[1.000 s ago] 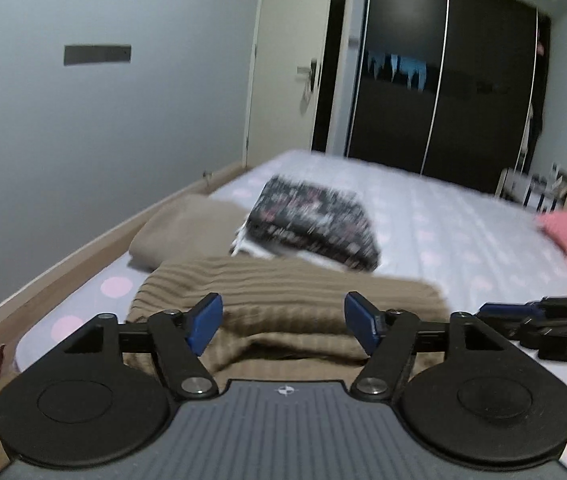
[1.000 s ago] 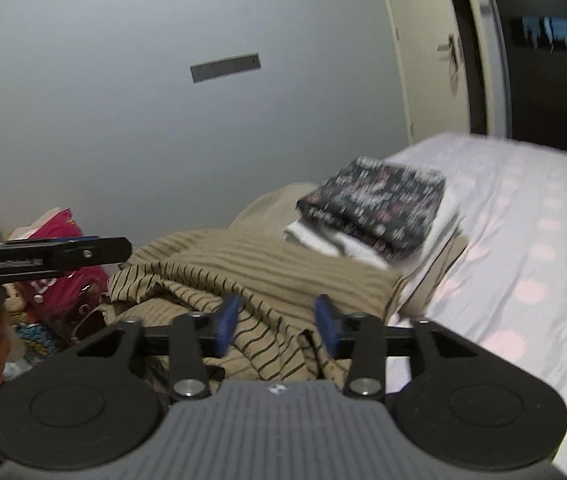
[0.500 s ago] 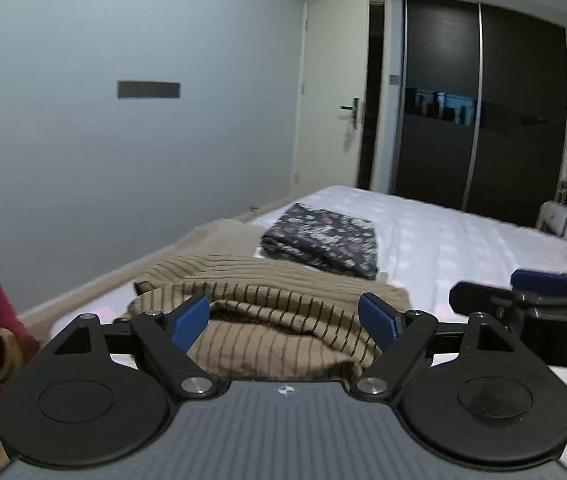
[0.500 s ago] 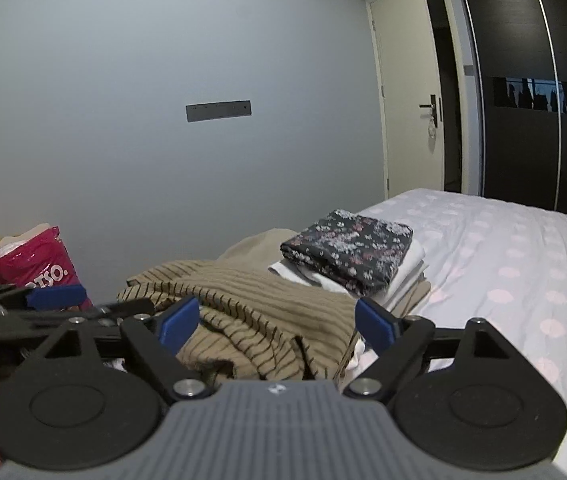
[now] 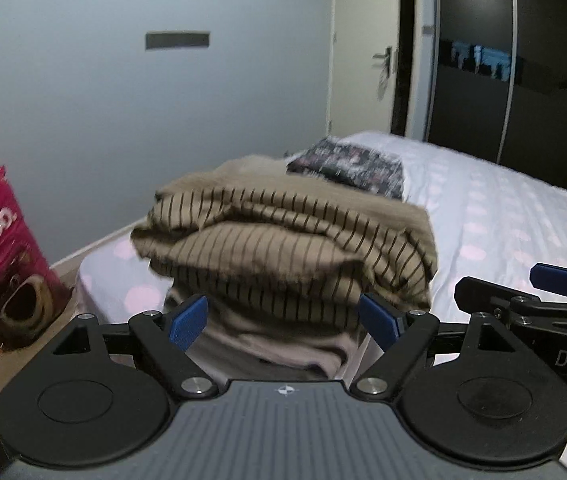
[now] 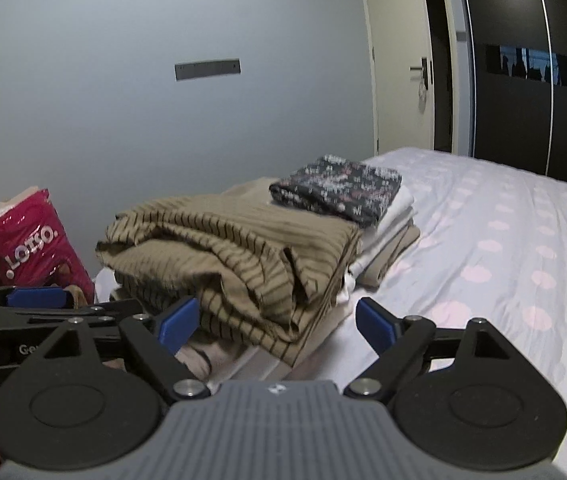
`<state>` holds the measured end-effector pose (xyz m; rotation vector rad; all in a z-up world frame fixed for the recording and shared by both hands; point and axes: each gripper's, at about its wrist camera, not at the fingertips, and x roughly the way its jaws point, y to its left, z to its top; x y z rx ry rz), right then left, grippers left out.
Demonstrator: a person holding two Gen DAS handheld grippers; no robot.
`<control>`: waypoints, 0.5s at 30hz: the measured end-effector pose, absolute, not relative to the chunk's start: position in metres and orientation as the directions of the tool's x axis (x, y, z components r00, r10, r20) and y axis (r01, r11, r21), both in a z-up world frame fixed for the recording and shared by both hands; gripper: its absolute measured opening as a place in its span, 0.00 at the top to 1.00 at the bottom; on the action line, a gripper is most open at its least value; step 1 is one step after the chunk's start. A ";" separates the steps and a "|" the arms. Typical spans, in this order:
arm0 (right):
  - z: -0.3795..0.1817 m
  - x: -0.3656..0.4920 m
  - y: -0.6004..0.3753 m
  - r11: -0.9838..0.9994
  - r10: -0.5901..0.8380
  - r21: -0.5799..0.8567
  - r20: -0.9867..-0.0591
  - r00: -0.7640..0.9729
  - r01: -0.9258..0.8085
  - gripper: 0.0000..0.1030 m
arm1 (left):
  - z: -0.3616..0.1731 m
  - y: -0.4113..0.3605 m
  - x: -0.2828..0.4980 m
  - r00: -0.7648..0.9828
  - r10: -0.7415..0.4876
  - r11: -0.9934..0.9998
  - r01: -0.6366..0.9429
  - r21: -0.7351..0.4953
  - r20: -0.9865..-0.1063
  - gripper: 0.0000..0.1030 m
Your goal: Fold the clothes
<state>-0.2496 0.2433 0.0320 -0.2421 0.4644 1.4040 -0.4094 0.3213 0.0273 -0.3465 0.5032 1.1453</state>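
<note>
Status: I read both grippers as spread wide and gripping nothing. My left gripper (image 5: 283, 322) faces the striped beige garment (image 5: 283, 248), loosely folded on a stack at the bed's (image 6: 503, 240) near corner. My right gripper (image 6: 269, 322) faces that stack's right edge. Behind it, a dark floral folded garment (image 6: 337, 188) tops a second pile. A pink bag (image 6: 31, 236) stands left of the bed.

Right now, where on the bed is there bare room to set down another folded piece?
Free: the dotted sheet right of the striped top and the floral stack, out toward the wardrobe. Crowded: the wall-side corner, where both piles sit close together.
</note>
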 end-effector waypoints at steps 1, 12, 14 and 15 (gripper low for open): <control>0.032 -0.250 0.243 0.160 0.887 0.110 -0.451 0.095 -0.981 0.15 | 0.026 0.320 -0.410 0.311 0.774 0.371 -0.929 -0.004 -0.551 0.19; 0.030 -0.250 0.241 0.155 0.887 0.118 -0.453 0.086 -0.981 0.15 | 0.022 0.318 -0.410 0.299 0.762 0.346 -0.938 -0.028 -0.574 0.19; 0.029 -0.249 0.242 0.154 0.887 0.119 -0.455 0.084 -0.981 0.15 | 0.022 0.317 -0.409 0.293 0.763 0.343 -0.939 -0.023 -0.576 0.19; 0.029 -0.249 0.242 0.154 0.886 0.121 -0.455 0.083 -0.981 0.15 | 0.022 0.316 -0.409 0.290 0.764 0.341 -0.940 -0.021 -0.577 0.19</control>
